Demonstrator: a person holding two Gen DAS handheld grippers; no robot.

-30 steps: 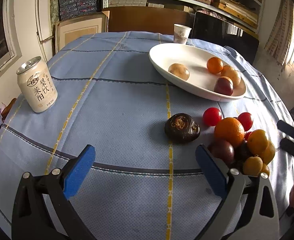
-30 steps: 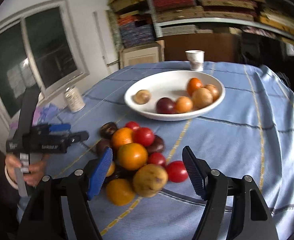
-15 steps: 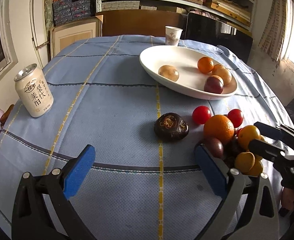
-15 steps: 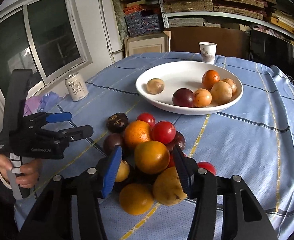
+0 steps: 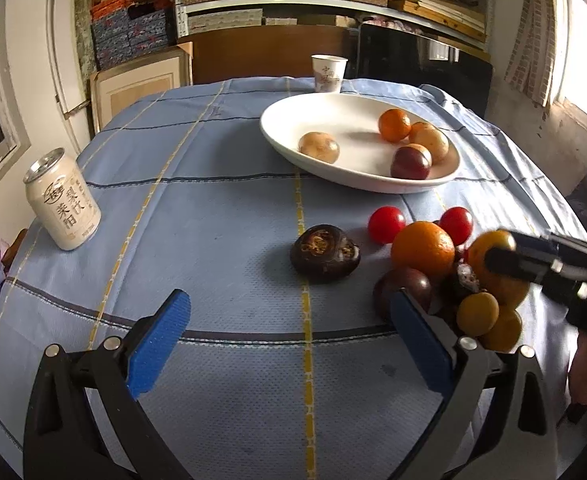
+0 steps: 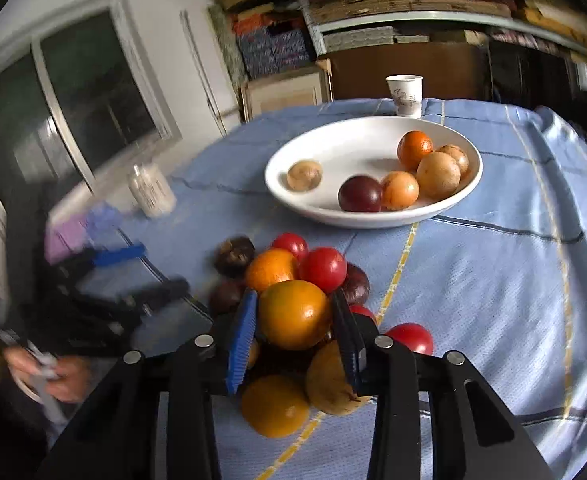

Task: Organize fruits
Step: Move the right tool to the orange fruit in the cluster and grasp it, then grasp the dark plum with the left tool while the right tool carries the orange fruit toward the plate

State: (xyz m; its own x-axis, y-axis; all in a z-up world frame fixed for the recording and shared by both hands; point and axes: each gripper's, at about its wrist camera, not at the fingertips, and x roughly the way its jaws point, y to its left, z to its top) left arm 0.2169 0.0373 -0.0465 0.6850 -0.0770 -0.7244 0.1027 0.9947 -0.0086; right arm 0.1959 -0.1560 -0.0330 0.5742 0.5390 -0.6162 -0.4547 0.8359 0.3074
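Note:
A pile of loose fruit lies on the blue tablecloth, with oranges, red tomatoes and dark fruits. My right gripper is shut on a yellow-orange fruit at the top of the pile; it also shows in the left wrist view. A white bowl behind holds several fruits. My left gripper is open and empty above the cloth, left of the pile. A dark wrinkled fruit lies apart, ahead of it.
A drink can stands at the table's left edge. A paper cup stands behind the bowl. Shelves and a wooden cabinet stand past the far edge. A window is on the left wall.
My right gripper has moved forward over the pile and closed on the yellow-orange fruit. My left gripper stays open, shifted only slightly.

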